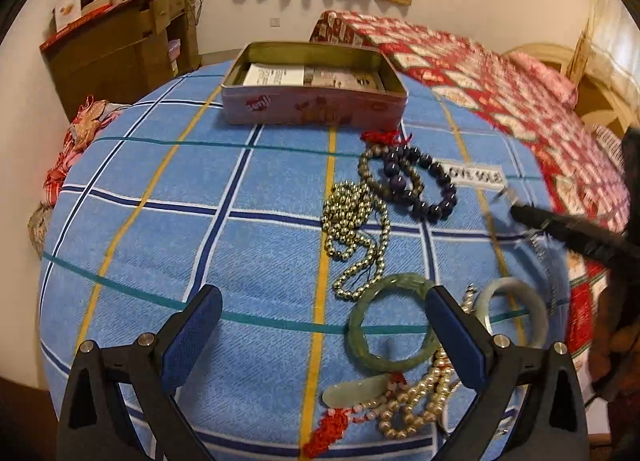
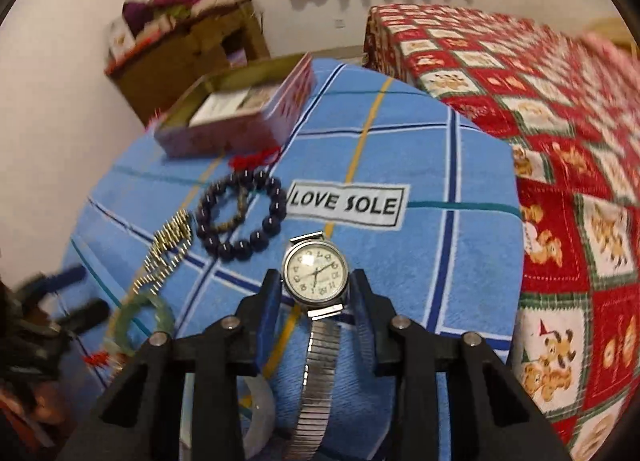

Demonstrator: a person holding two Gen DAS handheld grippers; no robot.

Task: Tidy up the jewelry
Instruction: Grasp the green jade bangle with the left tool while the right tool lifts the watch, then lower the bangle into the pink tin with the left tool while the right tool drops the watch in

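Right gripper (image 2: 315, 285): its two blue-padded fingers are pinching the case of a wristwatch (image 2: 315, 276) from either side, holding it above the blue checked cloth (image 2: 472, 261).
Watch band: the metal strap is hanging down between the finger arms and running out of the bottom of the right wrist view, so its end is cut off.
Left gripper (image 1: 324, 325): it is hovering with its jaws spread wide and nothing between the pads; its right finger is covering part of the green bangle (image 1: 394, 323) and part of the pale bangle (image 1: 516, 309).
Hard to make out: in the left wrist view the other tool and the watch at the right edge are smearing into a dark blur; a white object under the right gripper is too hidden to name.
Near the left gripper: a jade pendant (image 1: 356, 391) with a red tassel and a pearl strand (image 1: 416, 401) are lying just beside the green bangle.
Further out: a gold bead chain (image 1: 356, 229) is lying heaped near the dark bead bracelet (image 1: 420, 181), which is overlapping a smaller bead bracelet.
Tin box (image 1: 312, 83): it is sitting open at the far side of the cloth, with papers inside.
Label (image 2: 346, 203): the words LOVE SOLE are showing on the cloth just beyond the watch.
Surroundings: a red patterned quilt (image 2: 560, 141) is lying beside the cloth.
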